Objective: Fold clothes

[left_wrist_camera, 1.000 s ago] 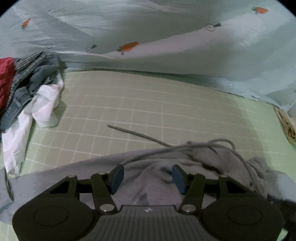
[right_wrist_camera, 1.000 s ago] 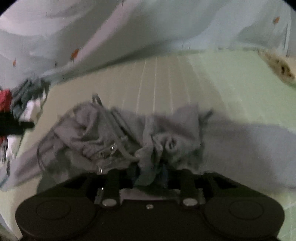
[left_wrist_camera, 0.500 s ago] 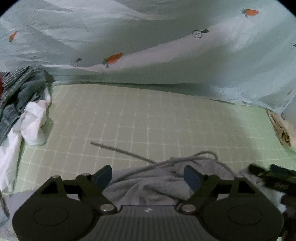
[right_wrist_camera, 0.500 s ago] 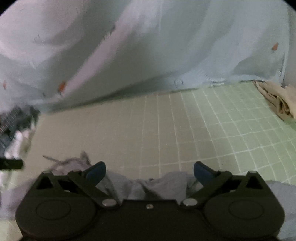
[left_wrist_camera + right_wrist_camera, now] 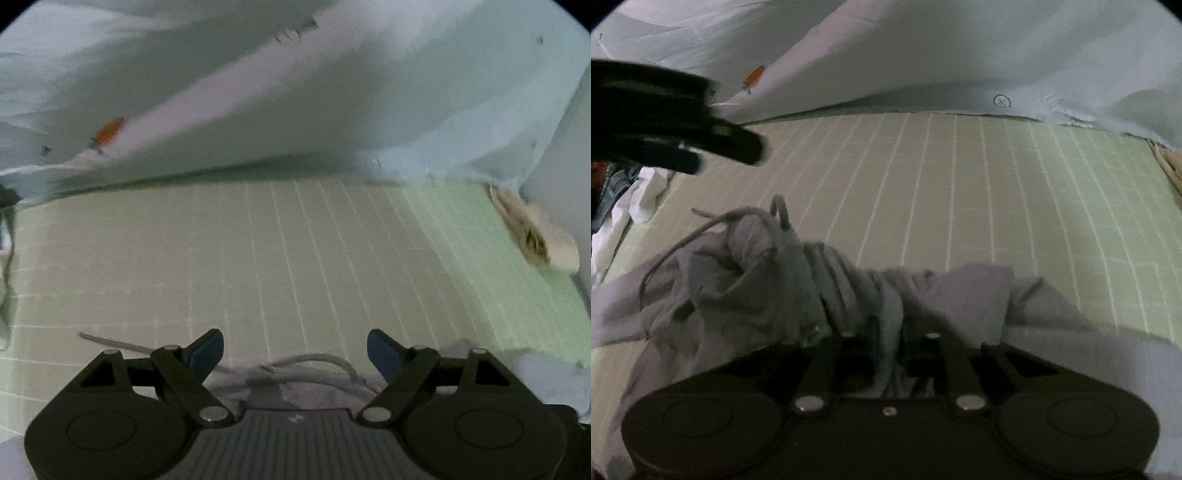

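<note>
Since the earlier frames the right claw (image 5: 886,354) has been closing and now pinches a fold of the grey drawstring garment (image 5: 746,280); the left claw (image 5: 295,350) has swung across the green checked bed sheet (image 5: 295,258), its jaws spread wide and gripping nothing, hovering just past the garment's near edge with the drawstring (image 5: 317,360) looped between them. Relative to the garment: it lies bunched on the sheet, its long axis running side to side across the right wrist view, the cord end pointing off to the left toward the laundry pile (image 5: 624,195); the carrot-print quilt (image 5: 923,55) rises beyond it. The left claw (image 5: 687,147) hangs above that cord end, so it is probably the nearer one to take the free side and spread the garment flat.
</note>
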The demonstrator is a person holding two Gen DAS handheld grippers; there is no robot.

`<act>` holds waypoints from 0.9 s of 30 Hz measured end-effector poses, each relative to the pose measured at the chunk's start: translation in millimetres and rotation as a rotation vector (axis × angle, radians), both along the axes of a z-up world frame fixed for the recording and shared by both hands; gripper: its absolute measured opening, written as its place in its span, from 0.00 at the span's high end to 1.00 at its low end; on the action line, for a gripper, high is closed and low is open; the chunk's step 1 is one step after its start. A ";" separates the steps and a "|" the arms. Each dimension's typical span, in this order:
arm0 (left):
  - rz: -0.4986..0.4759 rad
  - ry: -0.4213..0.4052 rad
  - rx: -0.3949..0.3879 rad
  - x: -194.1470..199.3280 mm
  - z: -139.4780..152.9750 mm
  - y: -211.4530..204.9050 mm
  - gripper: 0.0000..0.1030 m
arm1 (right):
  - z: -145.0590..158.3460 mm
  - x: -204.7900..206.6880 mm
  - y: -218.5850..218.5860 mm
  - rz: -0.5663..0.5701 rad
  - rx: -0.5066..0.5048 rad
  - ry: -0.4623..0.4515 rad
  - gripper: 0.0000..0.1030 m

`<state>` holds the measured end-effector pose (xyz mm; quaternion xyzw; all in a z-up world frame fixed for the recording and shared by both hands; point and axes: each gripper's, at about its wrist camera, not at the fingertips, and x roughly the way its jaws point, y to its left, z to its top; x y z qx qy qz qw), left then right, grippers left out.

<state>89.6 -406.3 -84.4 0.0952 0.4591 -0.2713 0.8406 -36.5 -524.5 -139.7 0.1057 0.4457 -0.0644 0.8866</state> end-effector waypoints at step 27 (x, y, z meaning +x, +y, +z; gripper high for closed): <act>0.100 0.103 0.015 -31.8 -20.2 92.5 0.17 | 45.4 -52.2 -4.9 -0.192 -0.173 -0.075 0.63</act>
